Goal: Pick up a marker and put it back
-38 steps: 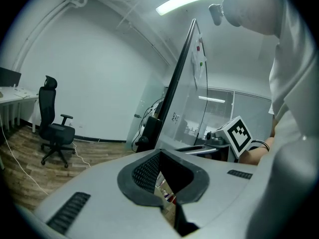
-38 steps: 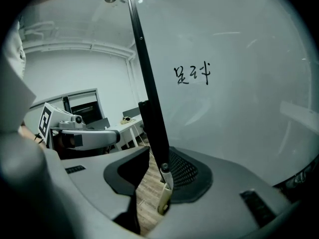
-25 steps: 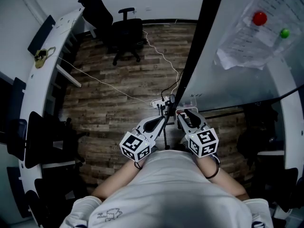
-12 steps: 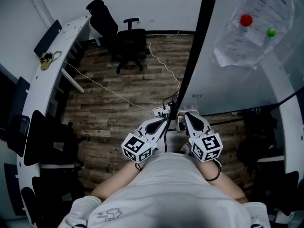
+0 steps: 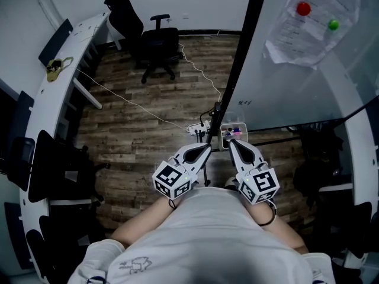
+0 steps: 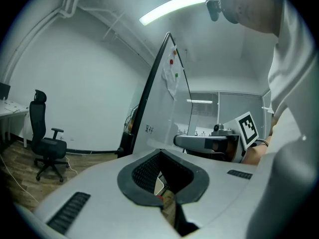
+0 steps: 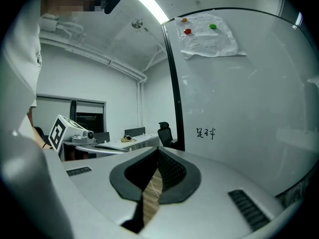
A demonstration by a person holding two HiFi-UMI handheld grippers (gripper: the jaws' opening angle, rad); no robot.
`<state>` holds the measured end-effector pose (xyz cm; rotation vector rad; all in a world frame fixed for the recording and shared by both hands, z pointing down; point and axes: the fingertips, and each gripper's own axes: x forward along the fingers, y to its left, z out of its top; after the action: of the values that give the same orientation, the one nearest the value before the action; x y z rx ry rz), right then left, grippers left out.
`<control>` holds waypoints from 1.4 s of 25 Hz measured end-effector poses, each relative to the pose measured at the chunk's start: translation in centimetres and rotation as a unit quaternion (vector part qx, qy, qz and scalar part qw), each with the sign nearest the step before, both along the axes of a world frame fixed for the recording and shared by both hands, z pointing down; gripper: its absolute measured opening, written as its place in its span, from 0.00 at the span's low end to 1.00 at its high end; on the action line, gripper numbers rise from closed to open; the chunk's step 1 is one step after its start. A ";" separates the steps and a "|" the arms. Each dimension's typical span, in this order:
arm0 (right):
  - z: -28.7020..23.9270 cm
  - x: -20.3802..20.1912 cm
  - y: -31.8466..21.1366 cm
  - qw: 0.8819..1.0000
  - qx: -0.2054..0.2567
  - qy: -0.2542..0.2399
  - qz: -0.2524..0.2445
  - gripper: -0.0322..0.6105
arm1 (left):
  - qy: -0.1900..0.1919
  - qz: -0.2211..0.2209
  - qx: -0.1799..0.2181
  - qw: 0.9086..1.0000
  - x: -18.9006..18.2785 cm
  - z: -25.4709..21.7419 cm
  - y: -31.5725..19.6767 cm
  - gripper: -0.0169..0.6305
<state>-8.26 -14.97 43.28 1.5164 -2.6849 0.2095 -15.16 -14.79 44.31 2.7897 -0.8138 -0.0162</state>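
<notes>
A small tray of markers (image 5: pixel 231 131) sits at the foot of the whiteboard (image 5: pixel 296 93); pink and dark caps show in it. My left gripper (image 5: pixel 205 148) and right gripper (image 5: pixel 230 142) are held side by side in front of my chest, just short of that tray. Both are shut with nothing in them. In the left gripper view the left gripper (image 6: pixel 161 153) has its pads together, with only a slit of floor showing. The right gripper (image 7: pixel 158 152) looks the same in its own view, beside the whiteboard (image 7: pixel 249 108). No marker is held.
Papers under a red and a green magnet (image 5: pixel 311 16) hang on the board. A black office chair (image 5: pixel 159 43) stands on the wooden floor, and a curved white desk (image 5: pixel 56 87) runs along the left. A white cable leads to a power strip (image 5: pixel 198 127) near the board's black edge.
The head view has shifted a little and the marker tray now shows plainly ahead of the grippers. Both grippers stay shut and close together.
</notes>
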 end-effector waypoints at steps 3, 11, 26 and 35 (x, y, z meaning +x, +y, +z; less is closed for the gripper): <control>-0.2 0.2 1.2 1.000 0.002 0.000 -0.002 0.07 | -0.002 0.000 0.001 1.000 0.4 -0.1 1.3 0.04; -0.8 1.8 5.3 0.999 0.014 -0.015 -0.026 0.07 | 0.033 0.011 0.031 0.999 3.1 -2.3 5.1 0.04; 1.6 8.8 20.9 0.999 -0.020 -0.027 -0.033 0.07 | 0.018 0.013 0.007 1.000 11.0 0.9 20.7 0.04; 1.4 10.7 29.0 0.998 -0.016 -0.027 -0.057 0.07 | 0.019 -0.018 -0.001 1.000 12.2 1.4 28.8 0.04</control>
<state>2.40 14.02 44.64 1.3643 -2.7844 0.2902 -2.95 13.99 45.72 2.7641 -0.8538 -0.0733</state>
